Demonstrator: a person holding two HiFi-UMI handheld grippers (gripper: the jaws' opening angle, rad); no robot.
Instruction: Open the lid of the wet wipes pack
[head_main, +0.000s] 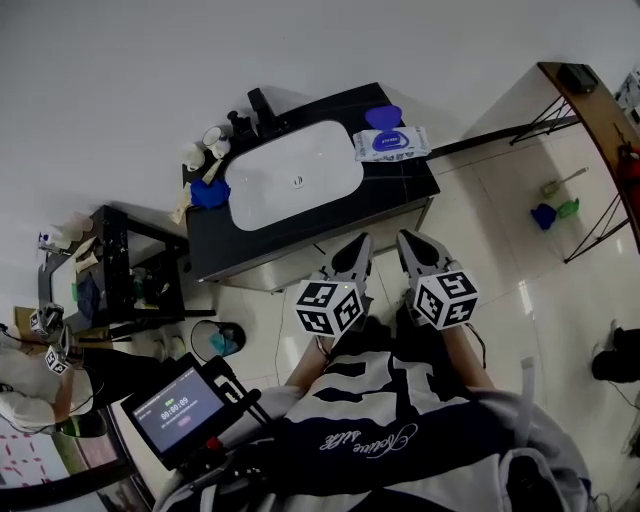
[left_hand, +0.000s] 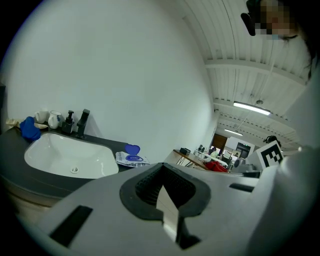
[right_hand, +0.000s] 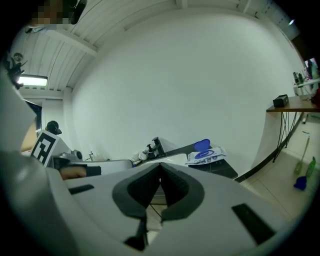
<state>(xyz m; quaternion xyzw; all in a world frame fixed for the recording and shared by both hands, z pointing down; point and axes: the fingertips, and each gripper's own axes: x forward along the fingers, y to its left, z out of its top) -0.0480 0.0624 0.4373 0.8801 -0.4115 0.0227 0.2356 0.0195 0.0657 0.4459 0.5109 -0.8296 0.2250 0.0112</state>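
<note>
The wet wipes pack (head_main: 392, 143) lies on the black counter (head_main: 400, 190) right of the basin, and its blue lid (head_main: 383, 116) stands flipped up. The left gripper view shows the pack (left_hand: 131, 159) and raised lid (left_hand: 132, 149) far off; the right gripper view shows the pack (right_hand: 206, 155) and lid (right_hand: 202, 145) too. My left gripper (head_main: 362, 240) (left_hand: 161, 165) and right gripper (head_main: 405, 238) (right_hand: 160, 164) are held side by side close to my body, in front of the counter, well short of the pack. Both are shut with nothing in them.
A white basin (head_main: 293, 175) fills the counter's middle, with a black faucet (head_main: 262, 110), small cups (head_main: 205, 145) and a blue cloth (head_main: 209, 192) behind and left. A black shelf unit (head_main: 120, 270) stands left, a wooden table (head_main: 600, 100) right, a screen device (head_main: 180, 408) near me.
</note>
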